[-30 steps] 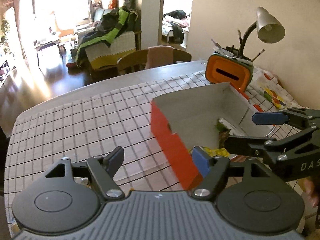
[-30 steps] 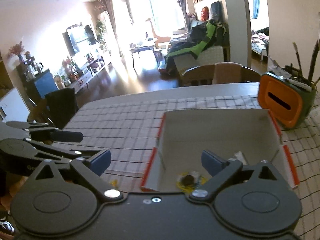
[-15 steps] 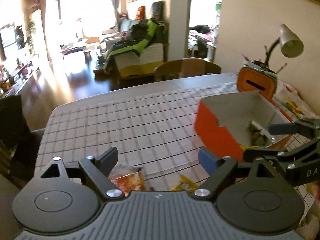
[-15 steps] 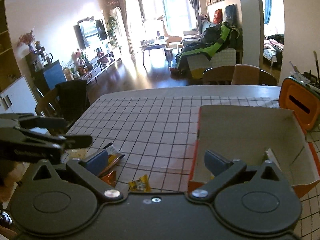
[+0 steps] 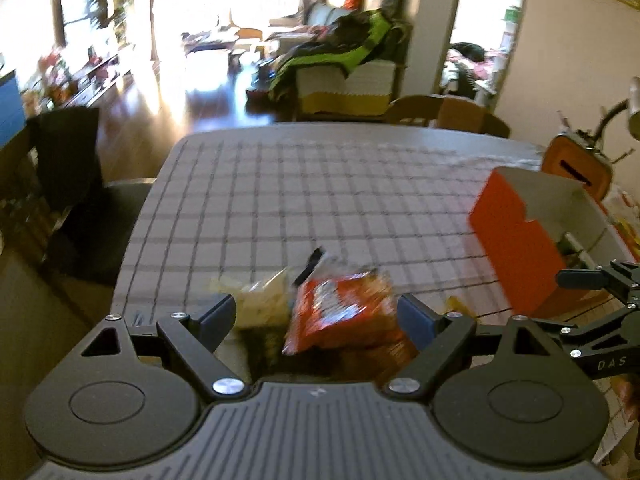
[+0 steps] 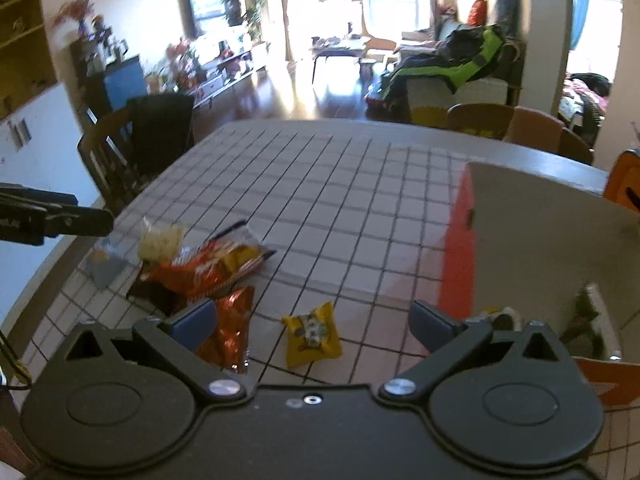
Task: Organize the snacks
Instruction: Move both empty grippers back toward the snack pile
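Note:
A pile of snack packs lies on the checked tablecloth near the table's left front. My left gripper (image 5: pixel 316 316) hangs open just above it, an orange snack bag (image 5: pixel 340 308) and a pale yellow pack (image 5: pixel 262 300) showing between its fingers, untouched. My right gripper (image 6: pixel 314 320) is open too, over a small yellow packet (image 6: pixel 314 336), with a red foil packet (image 6: pixel 230 328) by its left finger. The orange bag (image 6: pixel 208 268), the pale pack (image 6: pixel 160 240) and a grey packet (image 6: pixel 106 268) lie further left. The orange box (image 6: pixel 460 248) stands open on the right with a few packs inside.
An orange pen holder (image 5: pixel 576 168) and a desk lamp stand behind the box (image 5: pixel 516 240). Wooden chairs (image 6: pixel 520 128) line the far side, and a dark-draped chair (image 6: pixel 160 128) stands at the left. The table's left edge runs close to the pile.
Both views have swung left, away from the box and toward the snack pile, which now lies under the fingers. The left jaws stand wider than a second ago.

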### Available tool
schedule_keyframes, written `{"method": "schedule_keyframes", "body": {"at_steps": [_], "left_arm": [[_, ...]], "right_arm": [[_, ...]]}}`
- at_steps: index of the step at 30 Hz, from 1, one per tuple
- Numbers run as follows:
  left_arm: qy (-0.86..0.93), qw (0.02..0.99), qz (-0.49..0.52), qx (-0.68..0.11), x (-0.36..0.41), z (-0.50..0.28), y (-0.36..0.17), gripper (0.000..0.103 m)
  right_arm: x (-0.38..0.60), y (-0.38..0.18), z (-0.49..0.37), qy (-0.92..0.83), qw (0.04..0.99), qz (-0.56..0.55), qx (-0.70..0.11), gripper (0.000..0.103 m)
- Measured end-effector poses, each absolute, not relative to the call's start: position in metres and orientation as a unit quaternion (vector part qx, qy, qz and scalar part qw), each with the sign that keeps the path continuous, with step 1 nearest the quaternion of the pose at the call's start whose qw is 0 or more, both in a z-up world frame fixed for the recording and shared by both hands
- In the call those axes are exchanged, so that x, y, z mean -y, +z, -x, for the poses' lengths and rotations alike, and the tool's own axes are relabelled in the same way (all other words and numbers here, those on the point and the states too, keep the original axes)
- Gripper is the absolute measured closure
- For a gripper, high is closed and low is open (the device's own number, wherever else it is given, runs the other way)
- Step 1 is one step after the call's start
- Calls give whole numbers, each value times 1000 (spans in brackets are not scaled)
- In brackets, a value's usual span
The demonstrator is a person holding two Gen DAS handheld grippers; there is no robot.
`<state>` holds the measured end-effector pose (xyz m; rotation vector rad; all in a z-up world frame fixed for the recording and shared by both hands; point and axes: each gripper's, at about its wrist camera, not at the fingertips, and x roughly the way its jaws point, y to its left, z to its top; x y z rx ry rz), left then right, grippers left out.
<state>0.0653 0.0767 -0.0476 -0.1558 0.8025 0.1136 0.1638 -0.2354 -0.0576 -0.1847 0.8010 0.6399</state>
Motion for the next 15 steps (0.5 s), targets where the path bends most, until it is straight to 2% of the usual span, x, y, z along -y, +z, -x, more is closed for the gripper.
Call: {"method": "schedule_keyframes", "body": {"at_steps": [3,9,15], "left_arm": [[79,908,84,-402,-91,-58,-61,15],[134,888,125,-422,-128,-48,-80,15],[176,868,157,-436,-157,-49,-97,15]], "right_arm": [[223,-71,-166,312,860,101,-391,1],[203,-103,-185,300,846,115,-425,9],[197,-126,-197,292,833,126,-453,23]]}}
